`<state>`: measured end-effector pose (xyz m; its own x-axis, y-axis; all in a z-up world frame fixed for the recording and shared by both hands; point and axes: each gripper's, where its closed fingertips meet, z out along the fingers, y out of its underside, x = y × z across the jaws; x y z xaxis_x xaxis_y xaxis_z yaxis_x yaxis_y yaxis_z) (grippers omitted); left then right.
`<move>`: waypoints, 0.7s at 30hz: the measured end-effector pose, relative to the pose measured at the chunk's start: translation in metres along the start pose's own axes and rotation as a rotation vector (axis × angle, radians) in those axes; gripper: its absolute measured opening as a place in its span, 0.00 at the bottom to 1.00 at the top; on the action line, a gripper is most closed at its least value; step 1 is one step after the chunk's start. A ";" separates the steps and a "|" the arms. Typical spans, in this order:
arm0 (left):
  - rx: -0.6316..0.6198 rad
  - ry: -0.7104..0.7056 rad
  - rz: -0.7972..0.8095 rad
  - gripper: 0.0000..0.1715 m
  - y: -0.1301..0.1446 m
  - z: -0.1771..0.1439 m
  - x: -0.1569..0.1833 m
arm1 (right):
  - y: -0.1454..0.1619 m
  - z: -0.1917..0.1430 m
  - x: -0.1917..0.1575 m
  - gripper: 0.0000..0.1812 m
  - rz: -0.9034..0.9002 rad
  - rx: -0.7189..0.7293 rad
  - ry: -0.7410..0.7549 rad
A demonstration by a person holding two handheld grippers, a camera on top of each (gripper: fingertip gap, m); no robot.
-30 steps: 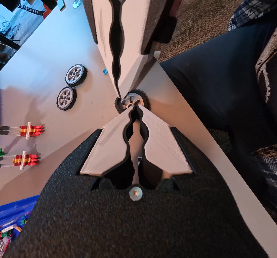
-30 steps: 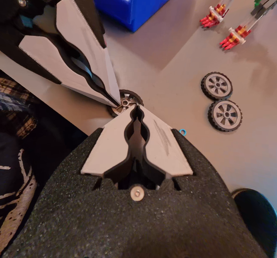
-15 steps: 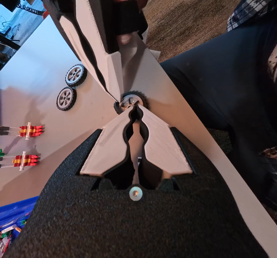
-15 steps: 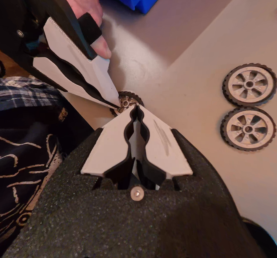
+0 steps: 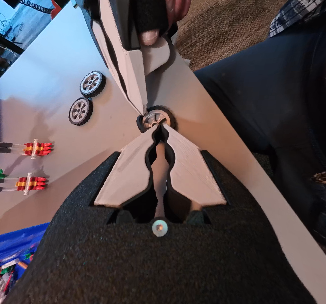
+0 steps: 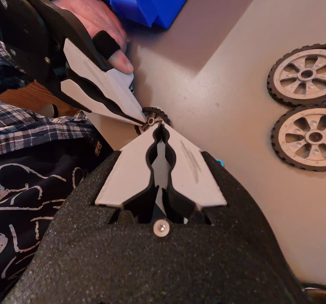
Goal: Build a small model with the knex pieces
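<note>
where both tips meet, left gripper (image 5: pixel 160 125) & right gripper (image 6: pixel 160 125) each pinch small wheel (image 5: pixel 155 121) on table (image 5: pixel 202 118).

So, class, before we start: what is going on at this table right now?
A person holds a gripper in each hand. Both the left gripper and the right gripper are closed, tips meeting at one small toy wheel near the table edge. Two more wheels lie flat nearby, beside red and yellow pieces and a blue bin.
</note>
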<state>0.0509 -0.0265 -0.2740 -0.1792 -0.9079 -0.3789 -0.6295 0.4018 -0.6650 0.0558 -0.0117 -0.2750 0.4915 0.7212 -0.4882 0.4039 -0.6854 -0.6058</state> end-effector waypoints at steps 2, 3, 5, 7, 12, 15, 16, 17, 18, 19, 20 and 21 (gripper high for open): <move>-0.005 -0.009 0.003 0.00 0.001 -0.001 -0.001 | 0.000 0.000 0.000 0.00 0.000 0.005 0.002; -0.010 -0.010 -0.005 0.00 0.001 -0.001 -0.001 | 0.000 0.000 0.000 0.00 -0.005 0.004 0.011; -0.026 -0.013 -0.027 0.00 0.002 -0.001 -0.002 | 0.001 0.000 0.000 0.00 -0.032 -0.005 0.045; -0.039 -0.017 -0.042 0.00 0.002 -0.001 -0.002 | 0.001 0.001 0.000 0.00 -0.052 -0.017 0.072; -0.060 -0.041 -0.082 0.00 0.004 -0.001 -0.005 | 0.001 0.001 0.000 0.00 -0.080 -0.015 0.105; -0.054 -0.032 -0.152 0.00 0.004 -0.001 -0.004 | 0.001 0.001 0.000 0.00 -0.103 -0.019 0.132; -0.051 -0.025 -0.178 0.00 0.005 -0.001 -0.004 | 0.001 0.001 0.000 0.00 -0.115 -0.025 0.146; -0.050 -0.020 -0.190 0.00 0.005 -0.001 -0.005 | 0.001 0.001 0.000 0.00 -0.132 -0.032 0.162; -0.051 -0.020 -0.194 0.00 0.005 -0.001 -0.005 | 0.001 0.001 0.000 0.00 -0.148 -0.038 0.179; -0.053 -0.023 -0.194 0.00 0.005 0.000 -0.005 | 0.001 0.001 0.000 0.00 -0.164 -0.044 0.199; -0.052 -0.023 -0.191 0.00 0.005 0.000 -0.005 | 0.000 0.001 0.000 0.00 -0.197 -0.051 0.226; -0.050 -0.018 -0.193 0.00 0.004 0.000 -0.005 | 0.000 0.001 0.000 0.00 -0.242 -0.059 0.259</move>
<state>0.0490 -0.0206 -0.2751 -0.0380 -0.9651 -0.2590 -0.6875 0.2134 -0.6941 0.0549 -0.0118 -0.2758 0.5525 0.8190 -0.1546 0.5730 -0.5080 -0.6431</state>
